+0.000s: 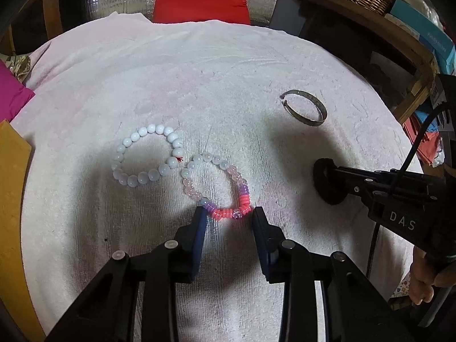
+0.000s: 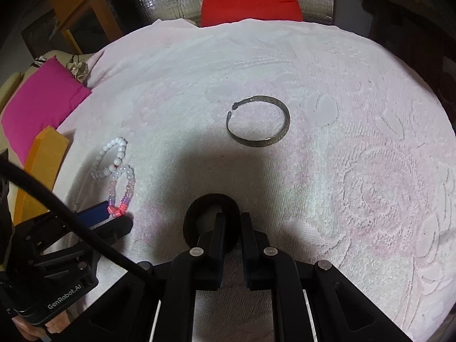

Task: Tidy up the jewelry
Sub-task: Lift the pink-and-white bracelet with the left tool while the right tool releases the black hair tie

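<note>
The left claw is spread wide, its blue pads flanking the coral end of the pink-and-clear bead bracelet without gripping it. Just past that lies the white bead bracelet, touching it. The right claw is closed on a black scrunchie. Ahead of it, well apart, a metal cuff bangle rests on the pale pink towel.
</note>
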The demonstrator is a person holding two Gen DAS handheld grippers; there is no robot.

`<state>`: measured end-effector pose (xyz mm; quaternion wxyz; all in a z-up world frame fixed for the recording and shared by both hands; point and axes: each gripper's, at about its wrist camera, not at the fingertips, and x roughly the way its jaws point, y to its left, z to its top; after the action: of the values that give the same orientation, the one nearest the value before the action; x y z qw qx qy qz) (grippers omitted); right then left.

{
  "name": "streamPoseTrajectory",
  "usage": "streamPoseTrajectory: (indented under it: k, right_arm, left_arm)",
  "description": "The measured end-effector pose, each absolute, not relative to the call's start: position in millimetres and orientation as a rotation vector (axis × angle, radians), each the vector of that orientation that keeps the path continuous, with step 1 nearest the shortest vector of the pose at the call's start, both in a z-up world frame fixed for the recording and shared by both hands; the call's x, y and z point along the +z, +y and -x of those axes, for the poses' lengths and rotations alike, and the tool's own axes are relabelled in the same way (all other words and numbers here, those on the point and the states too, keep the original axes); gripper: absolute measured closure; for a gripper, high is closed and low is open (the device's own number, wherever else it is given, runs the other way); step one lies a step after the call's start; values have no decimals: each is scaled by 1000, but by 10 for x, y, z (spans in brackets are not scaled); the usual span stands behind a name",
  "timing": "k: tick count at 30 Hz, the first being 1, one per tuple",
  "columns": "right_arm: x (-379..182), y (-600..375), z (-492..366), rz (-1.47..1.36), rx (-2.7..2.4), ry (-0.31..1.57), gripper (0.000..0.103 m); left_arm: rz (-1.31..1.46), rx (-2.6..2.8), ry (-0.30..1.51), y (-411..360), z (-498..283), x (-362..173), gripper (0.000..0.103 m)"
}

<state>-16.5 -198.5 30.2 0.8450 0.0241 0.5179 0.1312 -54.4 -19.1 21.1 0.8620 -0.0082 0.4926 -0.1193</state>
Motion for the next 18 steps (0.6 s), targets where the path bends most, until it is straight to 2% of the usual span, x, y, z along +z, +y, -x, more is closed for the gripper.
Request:
streamPoseTrajectory:
  k: [2, 3, 4, 18]
  right_arm:
    - [303, -1996, 161, -53, 279, 1094, 90]
    - [306, -2000, 156, -56, 281, 1096, 90]
    - [309, -2005, 160, -61, 281, 1097, 90]
    - [394, -2160, 187, -151, 319, 1096, 90]
  left_arm:
    - [7, -240, 1025, -203, 558, 220, 72]
    - [5, -239, 1021, -204, 561, 221, 79]
    - [7, -241, 1017, -203, 565, 230, 82]
    - [37, -257, 988, -163, 635, 340, 82]
